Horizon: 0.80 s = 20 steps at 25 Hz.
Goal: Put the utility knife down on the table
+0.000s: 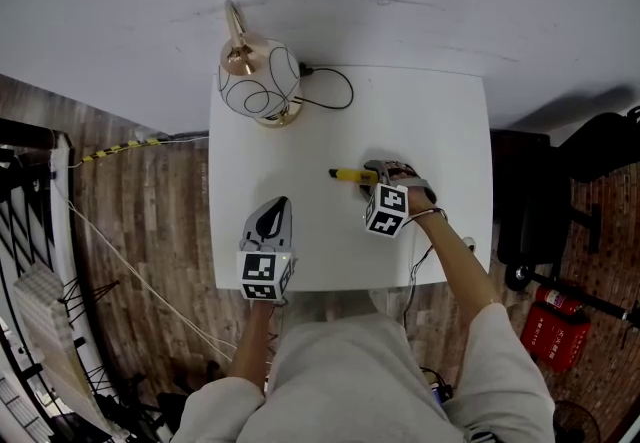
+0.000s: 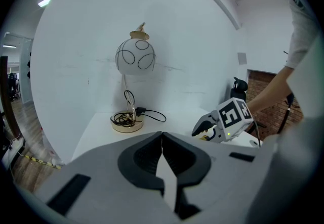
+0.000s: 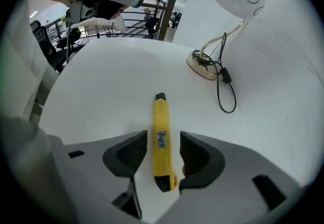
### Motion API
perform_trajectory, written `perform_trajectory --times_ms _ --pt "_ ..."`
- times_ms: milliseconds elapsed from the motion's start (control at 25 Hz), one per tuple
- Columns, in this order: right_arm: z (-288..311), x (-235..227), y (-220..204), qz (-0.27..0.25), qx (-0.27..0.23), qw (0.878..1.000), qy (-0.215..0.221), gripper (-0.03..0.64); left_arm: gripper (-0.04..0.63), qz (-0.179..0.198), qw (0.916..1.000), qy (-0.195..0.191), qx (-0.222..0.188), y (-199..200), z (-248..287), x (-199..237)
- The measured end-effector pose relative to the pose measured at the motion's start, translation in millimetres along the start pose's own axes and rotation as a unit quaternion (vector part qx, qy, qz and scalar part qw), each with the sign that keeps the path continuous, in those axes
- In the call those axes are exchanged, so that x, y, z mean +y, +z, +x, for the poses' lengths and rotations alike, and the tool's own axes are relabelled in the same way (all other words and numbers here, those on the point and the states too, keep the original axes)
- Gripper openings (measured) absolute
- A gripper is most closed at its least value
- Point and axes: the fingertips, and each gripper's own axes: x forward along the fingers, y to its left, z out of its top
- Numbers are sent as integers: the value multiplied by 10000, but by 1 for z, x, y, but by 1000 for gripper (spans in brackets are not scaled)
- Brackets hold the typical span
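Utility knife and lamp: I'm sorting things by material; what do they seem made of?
Utility knife: likely moulded plastic, matte yellow body with black ends. Lamp: white globe shade, glass or plastic, unclear; shiny gold-coloured cap and base look like metal.

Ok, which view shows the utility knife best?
Right gripper view: the utility knife lies full length on the table between the open fingers. Head view shows only its yellow front end beyond the right gripper. In the left gripper view the right gripper hides it.

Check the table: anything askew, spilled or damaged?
Nothing stands out. The utility knife lies flat on the table between the open jaws of the right gripper; the lamp stands upright at the back, its cord looped loosely beside it.
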Motion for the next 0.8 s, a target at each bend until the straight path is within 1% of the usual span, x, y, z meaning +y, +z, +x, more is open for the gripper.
perform_trajectory --times_ms 120,200,280,360,480,600,680,800 --pt "-10 1 3 362 -208 9990 -126 194 6 33 10000 21 -24 3 -2 2" --pt "-17 1 5 732 -386 9963 -227 182 6 44 10000 27 -41 4 -2 2" --pt "-24 0 4 1158 -531 9914 -294 171 6 51 10000 24 -49 5 -3 0" --pt "-30 -2 2 1642 -661 9836 -339 150 6 64 10000 16 -52 5 -4 -2" --pt "-40 -8 0 2475 -957 9633 -395 130 6 89 9999 13 -80 6 -5 -4" --pt "-54 -14 -3 3240 -1292 9358 -512 104 6 112 9999 19 -109 8 -5 -5" --pt "-64 -16 -6 3601 -1487 9190 -608 87 6 119 9998 29 -124 9 -7 -6" --pt "-81 -21 -12 3953 -1699 8987 -848 66 6 141 9998 42 -159 13 -9 -7"
